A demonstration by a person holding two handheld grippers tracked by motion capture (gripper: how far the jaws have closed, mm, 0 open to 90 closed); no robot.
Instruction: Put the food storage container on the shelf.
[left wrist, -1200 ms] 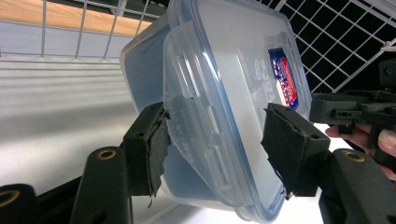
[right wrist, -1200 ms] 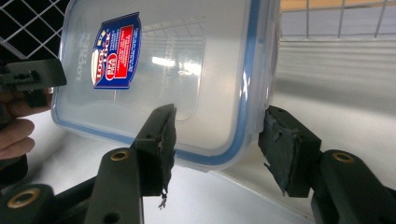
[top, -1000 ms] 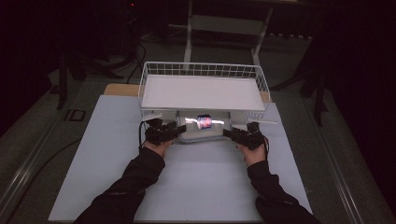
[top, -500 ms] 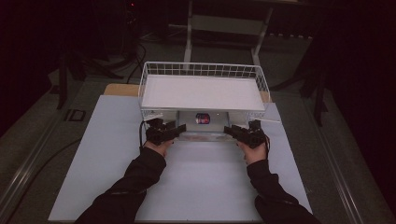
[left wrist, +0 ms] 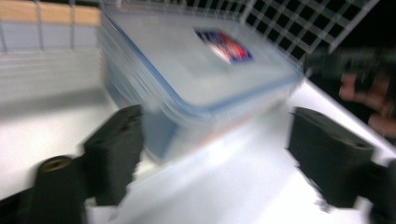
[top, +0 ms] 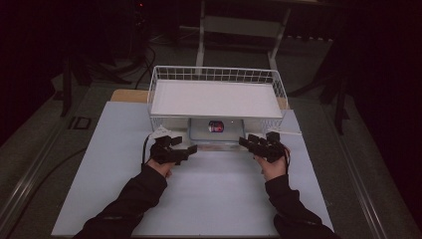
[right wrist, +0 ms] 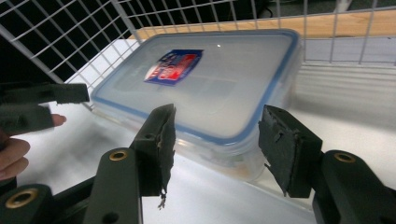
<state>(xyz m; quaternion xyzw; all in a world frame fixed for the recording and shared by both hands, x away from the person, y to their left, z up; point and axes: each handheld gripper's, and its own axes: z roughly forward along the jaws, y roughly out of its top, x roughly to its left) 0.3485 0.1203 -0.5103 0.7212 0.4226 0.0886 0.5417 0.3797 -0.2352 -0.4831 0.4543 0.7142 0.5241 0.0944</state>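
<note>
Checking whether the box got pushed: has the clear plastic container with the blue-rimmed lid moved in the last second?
Yes. The clear plastic container with the blue-rimmed lid has slid away from the person, deeper under the white wire shelf; its red label sits farther in.

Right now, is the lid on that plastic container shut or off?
Shut, as far as can be seen: the blue-rimmed lid lies flat on the plastic container, edges flush all round. Whether its clips are latched, cannot tell.

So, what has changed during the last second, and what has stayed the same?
The clear container slid back under the wire basket, away from the person; a second ago it stuck out further at the front. The left claw and the right claw are now open and apart from the box, each near a front corner. The basket and the white table stayed where they were.
</note>
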